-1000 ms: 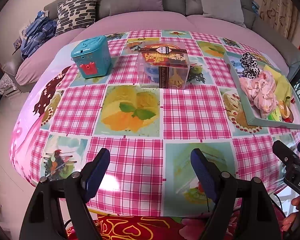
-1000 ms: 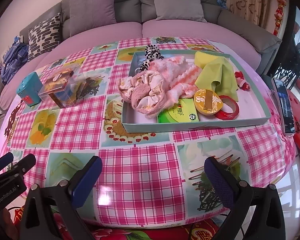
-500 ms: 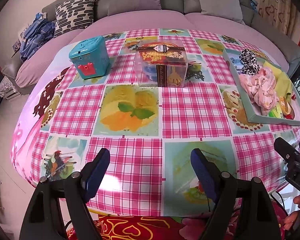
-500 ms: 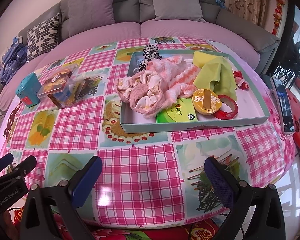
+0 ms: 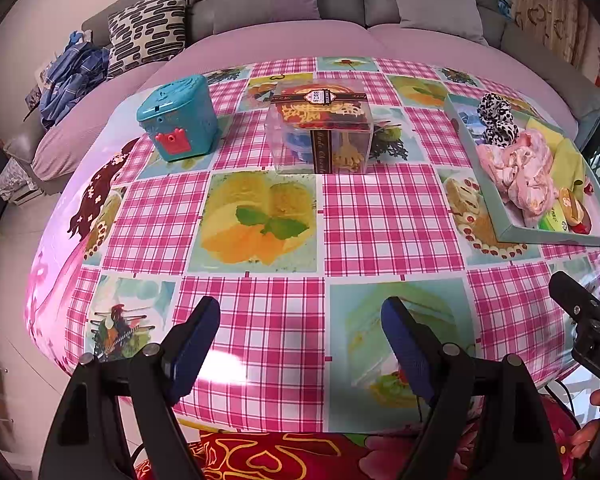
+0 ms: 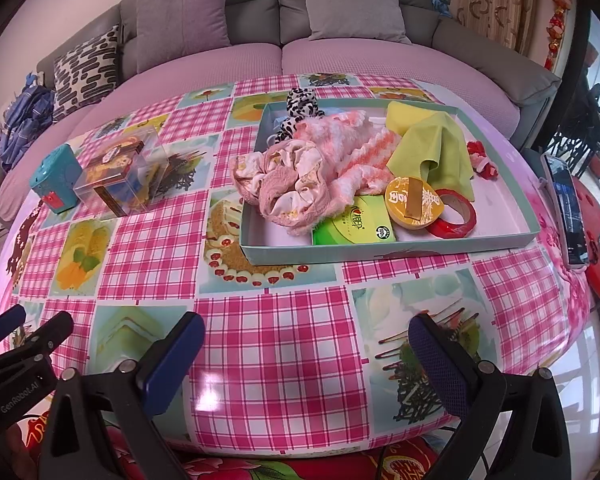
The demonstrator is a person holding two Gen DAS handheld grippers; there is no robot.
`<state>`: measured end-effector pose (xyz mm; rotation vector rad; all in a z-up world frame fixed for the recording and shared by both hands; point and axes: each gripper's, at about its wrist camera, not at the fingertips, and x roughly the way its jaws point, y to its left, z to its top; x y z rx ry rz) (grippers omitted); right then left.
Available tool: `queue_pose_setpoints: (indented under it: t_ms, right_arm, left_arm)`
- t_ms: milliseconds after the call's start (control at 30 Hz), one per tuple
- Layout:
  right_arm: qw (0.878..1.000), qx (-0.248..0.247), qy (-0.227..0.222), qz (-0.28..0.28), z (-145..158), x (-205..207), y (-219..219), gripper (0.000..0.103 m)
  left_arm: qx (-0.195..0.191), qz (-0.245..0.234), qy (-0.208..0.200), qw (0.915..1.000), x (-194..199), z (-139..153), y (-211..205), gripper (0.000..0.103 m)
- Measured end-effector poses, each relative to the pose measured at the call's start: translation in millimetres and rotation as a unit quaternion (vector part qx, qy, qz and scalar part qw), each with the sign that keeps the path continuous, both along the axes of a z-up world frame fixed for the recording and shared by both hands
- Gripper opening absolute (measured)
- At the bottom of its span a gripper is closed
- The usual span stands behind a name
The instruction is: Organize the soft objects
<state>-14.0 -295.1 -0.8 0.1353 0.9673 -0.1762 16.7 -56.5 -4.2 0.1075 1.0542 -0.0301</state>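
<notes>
Nothing on the table has moved since a second ago, and both my grippers hang where they were. My left gripper (image 5: 300, 344) sits at the bottom of its view with its 2 blue-padded jaws spread wide over the pink checked tablecloth (image 5: 384, 220), nothing between them. My right gripper (image 6: 304, 354) is the same at the bottom of its own view: jaws wide apart, holding nothing.

The soft things lie in the pale green tray (image 6: 384, 250), centre right in the right wrist view: a crumpled pink cloth (image 6: 284, 184) at the tray's left, a fluffy pink-and-white piece (image 6: 352, 148) behind it, a leopard-print scrunchie (image 6: 300, 104) at the far left corner, and a green cloth (image 6: 436, 152) draped to the right. A yellow tin (image 6: 414, 204), a red tape roll (image 6: 454, 214) and a green packet (image 6: 354, 232) lie along the tray's near side.

In the left wrist view, a teal box (image 5: 178, 118) stands upper left, and a clear gift box (image 5: 320, 128) upper centre.
</notes>
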Motion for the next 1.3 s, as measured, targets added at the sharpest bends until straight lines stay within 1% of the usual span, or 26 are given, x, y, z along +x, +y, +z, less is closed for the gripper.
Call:
queue_pose_setpoints:
  t_ms: [867, 1067, 1300]
  right_arm:
    - [1.000, 0.001, 0.002, -0.001, -1.2, 0.5, 0.3, 0.103]
    - [1.000, 0.004, 0.005, -0.002, -2.3, 1.2, -0.6, 0.103]
    - [1.000, 0.004, 0.007, -0.001, -2.8, 2.0, -1.2, 0.103]
  left_arm:
    - [-0.007, -0.006, 0.003, 1.0000, 0.2, 0.3, 1.5, 0.083]
    - [-0.019, -0.004, 0.011, 0.9997, 1.7, -1.3, 3.8, 0.083]
    - [-0.024, 0.001, 0.009, 0.9997, 0.7, -0.3, 5.4, 0.083]
